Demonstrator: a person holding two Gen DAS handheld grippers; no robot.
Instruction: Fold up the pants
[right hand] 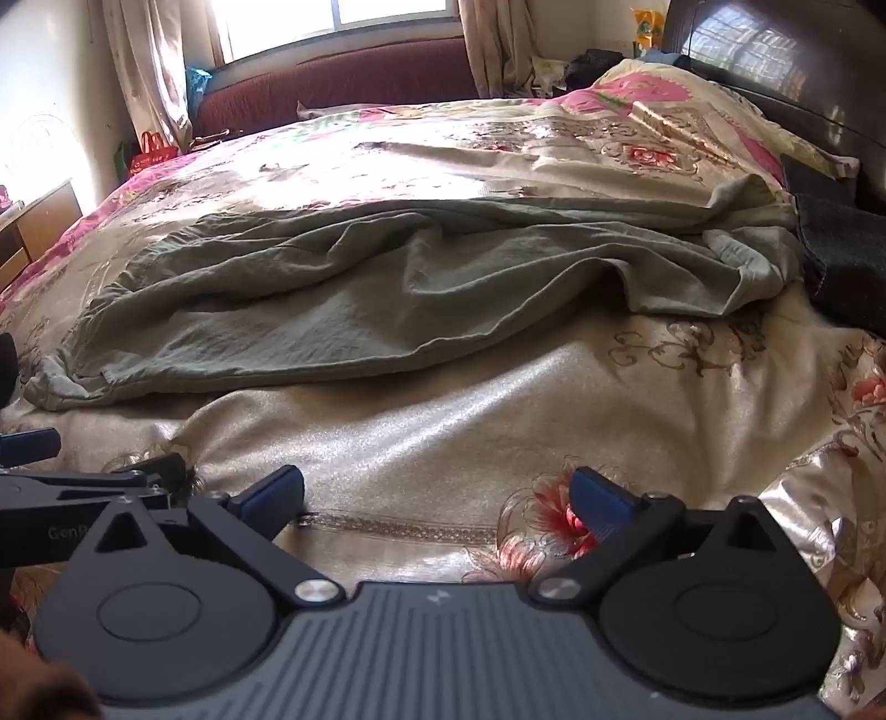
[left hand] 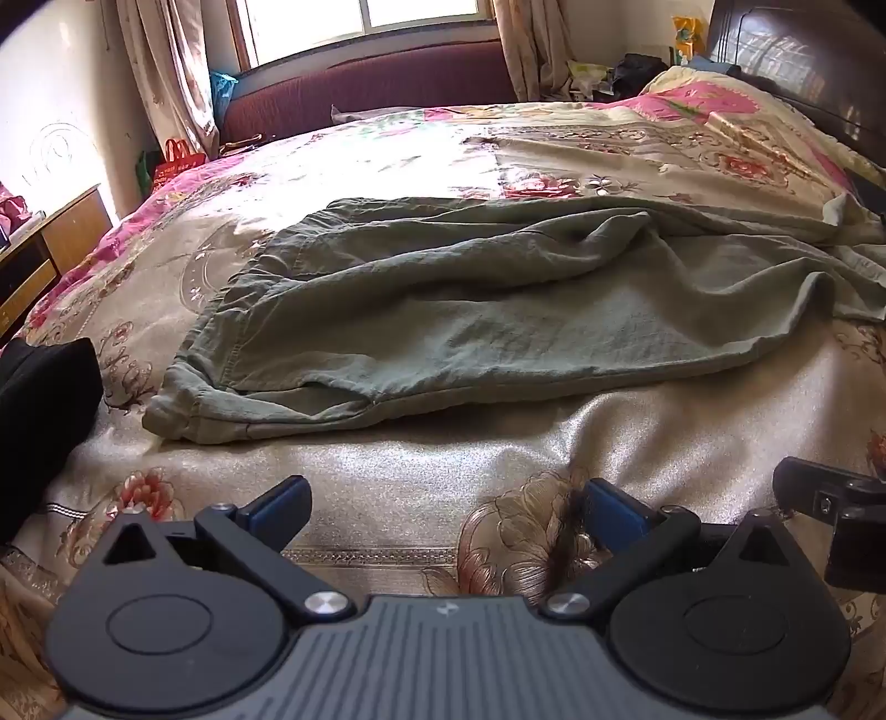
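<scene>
Currently I have both tools low over the near edge of the bed, side by side. My left gripper (left hand: 443, 507) has its jaws spread as wide as they go, blue pads (left hand: 279, 501) apart, nothing between them but the shiny floral bedspread (left hand: 443, 443). My right gripper (right hand: 437, 498) stands the same: fully spread, empty, over a red flower in the print. Beyond both, apart from the fingertips, the green pants (left hand: 443, 310) lie crosswise on the bedspread, rumpled, waistband end toward the left, legs trailing toward the right. A dark garment (left hand: 44, 399) sits at the left edge of the left view; another dark folded cloth (right hand: 841, 260) lies just beside the right end of the pants. Farther back: a maroon sofa (left hand: 376, 83) under the window (left hand: 360, 22), curtains either side, dark headboard (left hand: 803, 61) at right.
</scene>
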